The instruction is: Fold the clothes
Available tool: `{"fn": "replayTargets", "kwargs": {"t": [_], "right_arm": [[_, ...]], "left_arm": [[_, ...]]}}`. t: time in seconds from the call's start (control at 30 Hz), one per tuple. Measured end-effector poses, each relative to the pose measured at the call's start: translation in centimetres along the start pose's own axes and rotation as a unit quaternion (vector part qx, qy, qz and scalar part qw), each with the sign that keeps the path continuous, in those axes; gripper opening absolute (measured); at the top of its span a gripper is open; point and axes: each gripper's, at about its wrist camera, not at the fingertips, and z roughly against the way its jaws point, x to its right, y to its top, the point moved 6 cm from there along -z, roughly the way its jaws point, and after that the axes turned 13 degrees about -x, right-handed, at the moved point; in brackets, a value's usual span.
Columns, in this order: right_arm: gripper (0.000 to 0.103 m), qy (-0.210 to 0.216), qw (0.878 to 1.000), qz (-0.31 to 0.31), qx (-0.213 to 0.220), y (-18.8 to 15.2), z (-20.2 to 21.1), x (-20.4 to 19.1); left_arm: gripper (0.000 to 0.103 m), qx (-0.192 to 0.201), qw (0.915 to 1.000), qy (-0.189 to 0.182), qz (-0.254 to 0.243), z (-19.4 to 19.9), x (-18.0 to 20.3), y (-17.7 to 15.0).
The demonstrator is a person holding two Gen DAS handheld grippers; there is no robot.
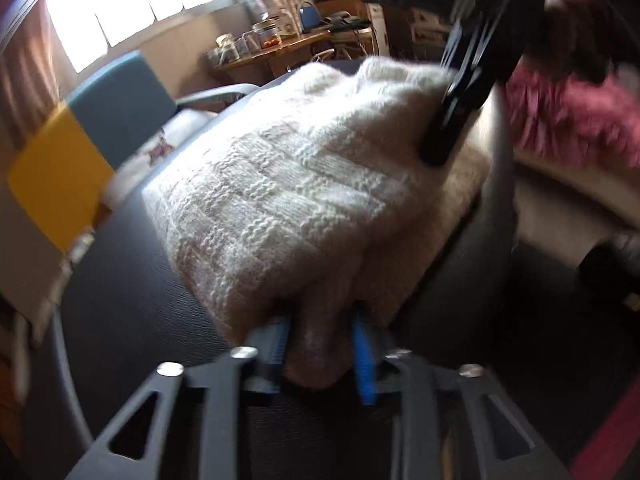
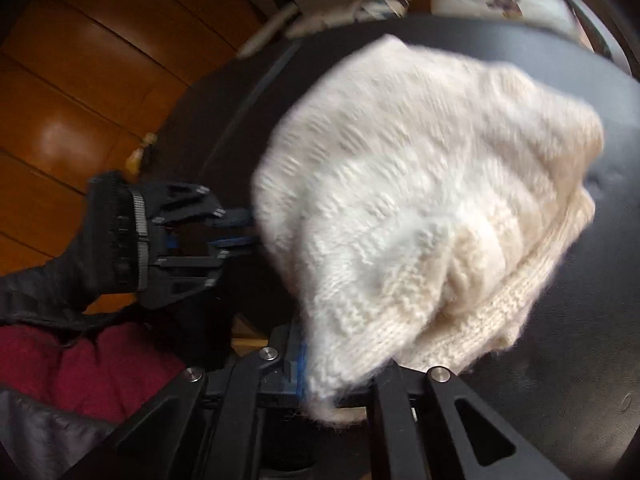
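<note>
A cream knitted sweater (image 1: pixel 288 184) lies bunched on a black leather-like surface (image 1: pixel 132 312). My left gripper (image 1: pixel 324 356) is shut on a fold of its near edge, the fabric pinched between the blue pads (image 1: pixel 362 364). My right gripper (image 2: pixel 320 376) is shut on another edge of the sweater (image 2: pixel 420 208), which hangs lifted over the black surface (image 2: pixel 580 340). The right gripper also shows in the left wrist view (image 1: pixel 444 136) at the sweater's far side. The left gripper shows in the right wrist view (image 2: pixel 236 228) at the sweater's left edge.
A blue and yellow chair (image 1: pixel 120 120) stands left of the surface, with a wooden desk with jars (image 1: pixel 276 52) behind. A pink garment (image 1: pixel 576 120) lies right. Wooden floor (image 2: pixel 80 92) lies beyond the surface's edge; a red cloth (image 2: pixel 88 368) is near left.
</note>
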Motion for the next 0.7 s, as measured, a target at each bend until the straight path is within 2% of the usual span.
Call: {"fn": "replayTargets", "kwargs": {"t": [0.07, 0.1, 0.17, 0.23, 0.3, 0.47, 0.53, 0.57, 0.6, 0.63, 0.7], "right_arm": [[0.007, 0.012, 1.000, -0.003, 0.015, -0.8, 1.0, 0.2], [0.006, 0.019, 1.000, -0.005, 0.022, -1.3, 1.5, 0.3], [0.006, -0.022, 0.999, -0.033, -0.033, -3.1, -1.5, 2.4], [0.007, -0.022, 0.996, -0.059, -0.058, -4.8, -4.3, 3.9], [0.006, -0.003, 0.997, -0.069, -0.037, -5.3, -4.7, 3.9], [0.005, -0.033, 0.997, -0.069, -0.013, -6.1, -4.4, 3.5], [0.011, 0.008, 0.996, -0.084, 0.019, -6.3, -3.0, 3.3], [0.021, 0.030, 0.995, -0.092, 0.036, -6.4, -2.2, 3.2], [0.024, 0.052, 0.992, -0.099, 0.052, -6.5, -1.4, 3.1], [0.025, 0.065, 0.989, -0.104, 0.080, -6.5, -0.1, 3.2], [0.028, 0.081, 0.980, -0.126, 0.131, -6.2, 1.8, 4.1]], "left_arm": [[0.011, -0.001, 0.9994, 0.022, -0.025, 0.0, 0.1, -0.4], [0.010, -0.002, 0.9994, 0.019, -0.030, 0.2, 0.1, -0.6], [0.010, -0.005, 0.9992, 0.012, -0.039, 0.6, 0.1, -1.1], [0.010, -0.007, 0.9988, 0.005, -0.048, 1.0, 0.1, -1.6], [0.009, -0.009, 0.9983, -0.001, -0.057, 1.4, 0.2, -2.1], [0.009, -0.015, 0.9965, -0.018, -0.079, 2.4, 0.2, -3.3], [0.009, -0.018, 0.9956, -0.025, -0.089, 2.8, 0.2, -3.8], [0.009, -0.019, 0.9951, -0.028, -0.093, 3.1, 0.2, -4.1], [0.009, -0.022, 0.9943, -0.027, -0.101, 3.2, 0.3, -4.3], [0.009, -0.029, 0.9927, -0.012, -0.116, 2.9, 0.4, -4.6], [0.009, -0.032, 0.9938, -0.030, -0.102, 2.7, 0.3, -4.6]]}}
